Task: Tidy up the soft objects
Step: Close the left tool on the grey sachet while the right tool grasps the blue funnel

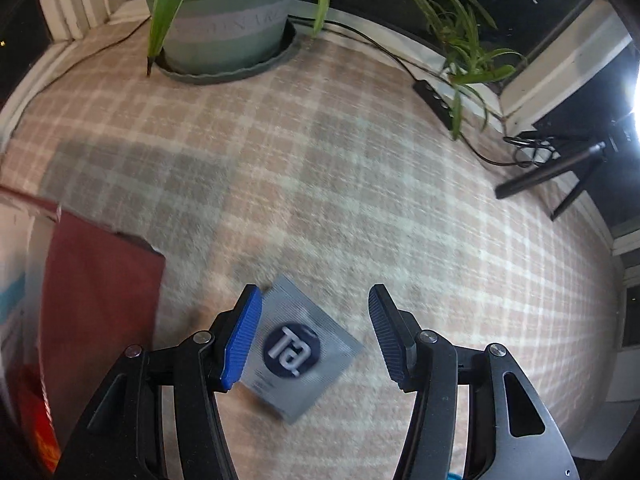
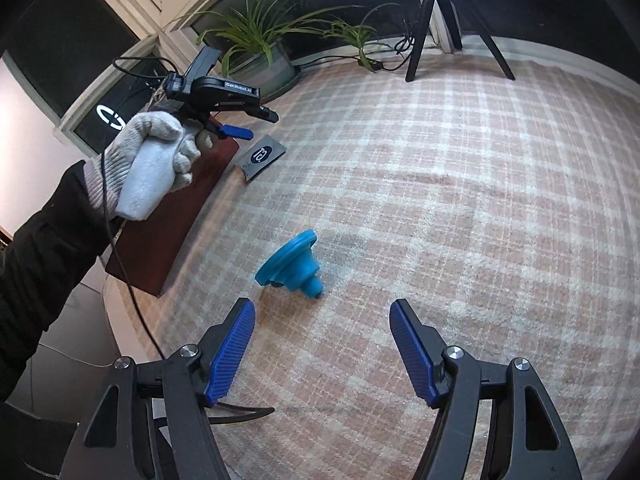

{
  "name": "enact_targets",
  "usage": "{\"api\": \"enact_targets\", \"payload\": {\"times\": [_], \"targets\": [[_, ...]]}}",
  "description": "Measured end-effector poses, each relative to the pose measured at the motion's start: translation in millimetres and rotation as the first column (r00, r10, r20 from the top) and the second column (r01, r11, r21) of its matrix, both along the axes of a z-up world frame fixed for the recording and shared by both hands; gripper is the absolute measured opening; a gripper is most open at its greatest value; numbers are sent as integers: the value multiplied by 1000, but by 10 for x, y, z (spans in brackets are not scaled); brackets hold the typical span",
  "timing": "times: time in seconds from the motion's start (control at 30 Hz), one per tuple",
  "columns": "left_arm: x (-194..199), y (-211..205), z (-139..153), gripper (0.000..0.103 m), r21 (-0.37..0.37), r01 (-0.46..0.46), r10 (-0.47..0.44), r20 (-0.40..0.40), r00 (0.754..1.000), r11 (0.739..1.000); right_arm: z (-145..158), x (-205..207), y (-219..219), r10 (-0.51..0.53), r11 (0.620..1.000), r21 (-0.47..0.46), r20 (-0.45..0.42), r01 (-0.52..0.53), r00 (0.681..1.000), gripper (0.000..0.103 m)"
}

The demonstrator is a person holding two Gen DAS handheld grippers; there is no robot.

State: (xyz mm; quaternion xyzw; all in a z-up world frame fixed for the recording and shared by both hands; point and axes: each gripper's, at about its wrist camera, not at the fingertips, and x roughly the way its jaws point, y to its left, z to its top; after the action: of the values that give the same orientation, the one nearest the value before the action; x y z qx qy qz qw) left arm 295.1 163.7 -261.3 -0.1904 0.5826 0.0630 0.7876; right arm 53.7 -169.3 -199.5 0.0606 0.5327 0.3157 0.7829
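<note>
A pink plaid blanket [image 2: 440, 184] covers the surface in front of a potted plant [image 1: 224, 20]. My left gripper [image 1: 316, 332] hangs spread wide above a grey sachet [image 1: 300, 350] lying flat beside a dark red box [image 1: 100, 300], touching nothing. My right gripper [image 2: 322, 352] stands open and empty, near a blue collapsible funnel [image 2: 292, 262] tipped on its side.
</note>
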Motion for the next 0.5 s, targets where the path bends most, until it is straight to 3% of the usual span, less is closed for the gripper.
{"api": "enact_targets", "payload": {"times": [0.27, 0.4, 0.5], "targets": [[147, 137, -181, 56, 25, -2, 3, -64, 998, 1000, -34, -4, 34, -4, 1000, 15, -25, 4, 1000, 66], [114, 154, -265, 58, -48, -1, -3, -89, 996, 999, -8, 34, 18, -10, 1000, 18, -22, 10, 1000, 66], [71, 98, -253, 58, -45, 17, -21, -81, 997, 999, 3, 64, -2, -15, 1000, 25, -24, 15, 1000, 66]]}}
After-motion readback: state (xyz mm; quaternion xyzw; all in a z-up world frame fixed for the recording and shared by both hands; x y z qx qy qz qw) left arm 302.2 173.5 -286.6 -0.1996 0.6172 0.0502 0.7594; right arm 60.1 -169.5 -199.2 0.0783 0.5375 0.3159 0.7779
